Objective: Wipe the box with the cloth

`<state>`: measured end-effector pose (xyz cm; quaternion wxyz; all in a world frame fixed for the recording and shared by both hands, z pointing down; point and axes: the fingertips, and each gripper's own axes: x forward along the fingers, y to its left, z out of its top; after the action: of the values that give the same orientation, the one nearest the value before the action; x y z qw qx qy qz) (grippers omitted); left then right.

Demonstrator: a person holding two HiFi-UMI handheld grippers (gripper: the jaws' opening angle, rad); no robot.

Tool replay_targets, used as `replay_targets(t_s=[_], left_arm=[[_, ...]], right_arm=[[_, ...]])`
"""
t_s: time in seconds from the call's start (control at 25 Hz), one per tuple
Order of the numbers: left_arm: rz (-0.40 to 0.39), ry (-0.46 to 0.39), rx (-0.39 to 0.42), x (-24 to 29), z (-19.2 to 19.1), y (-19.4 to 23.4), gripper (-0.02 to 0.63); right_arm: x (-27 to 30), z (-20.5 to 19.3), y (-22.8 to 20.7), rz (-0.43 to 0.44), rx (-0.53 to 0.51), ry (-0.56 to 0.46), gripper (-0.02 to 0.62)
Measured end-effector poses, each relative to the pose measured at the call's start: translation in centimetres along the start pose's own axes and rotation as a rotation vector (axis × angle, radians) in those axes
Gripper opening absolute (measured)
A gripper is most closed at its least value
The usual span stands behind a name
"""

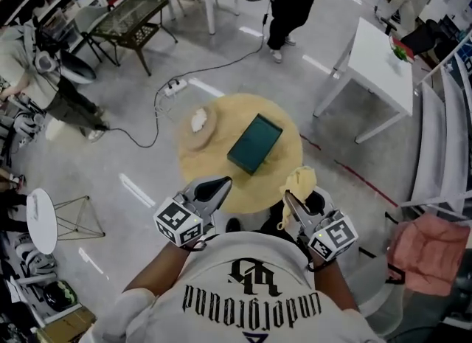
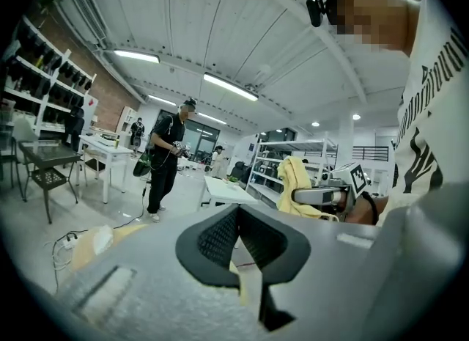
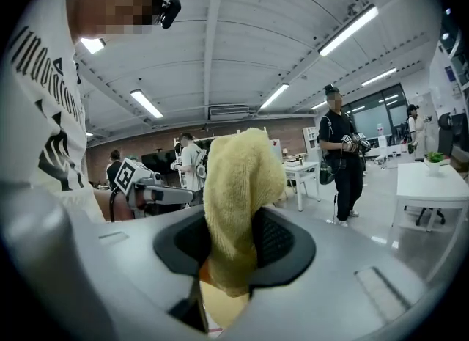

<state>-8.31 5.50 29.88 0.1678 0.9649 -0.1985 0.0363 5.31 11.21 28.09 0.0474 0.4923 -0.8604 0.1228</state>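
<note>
Where the head view begins at its left, a small round white side table (image 1: 42,220) stands on the floor, well apart from the work. Left gripper (image 1: 220,184): held at the near edge of the round yellow table (image 1: 236,113), marker cube (image 1: 177,221) toward the person; in the left gripper view its jaws (image 2: 238,240) are pressed together with nothing between them, touching no item. Pale crumpled lump (image 1: 199,119): lies on the table's left part, apart from both grippers. Box (image 1: 255,143): dark green, flat, rectangular, lying near the middle of the table, set diagonally, touched by neither gripper. Cloth (image 1: 299,183): yellow, bunched, over the table's near right rim, close to the box's near corner but not on it; in the right gripper view the cloth (image 3: 238,200) stands up between the black pads and folds over them. Right gripper (image 1: 289,200): jaws (image 3: 234,244) closed onto the cloth, pinching it, marker cube (image 1: 333,237) toward the person. White rectangular table (image 1: 383,68): farther right on the floor, well apart from the round one. Pink fabric item (image 1: 428,253): at the right edge, low in the head view.
</note>
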Motion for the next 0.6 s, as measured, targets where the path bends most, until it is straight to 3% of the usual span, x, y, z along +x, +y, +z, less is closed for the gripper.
replay_targets(t_s=[0.6], left_arm=[[0.267,-0.016,-0.105,6.5,-1.1,3.1,0.006]], right_arm=[[4.1,1.2,-11.6,0.225,-0.011,0.052,0.127]])
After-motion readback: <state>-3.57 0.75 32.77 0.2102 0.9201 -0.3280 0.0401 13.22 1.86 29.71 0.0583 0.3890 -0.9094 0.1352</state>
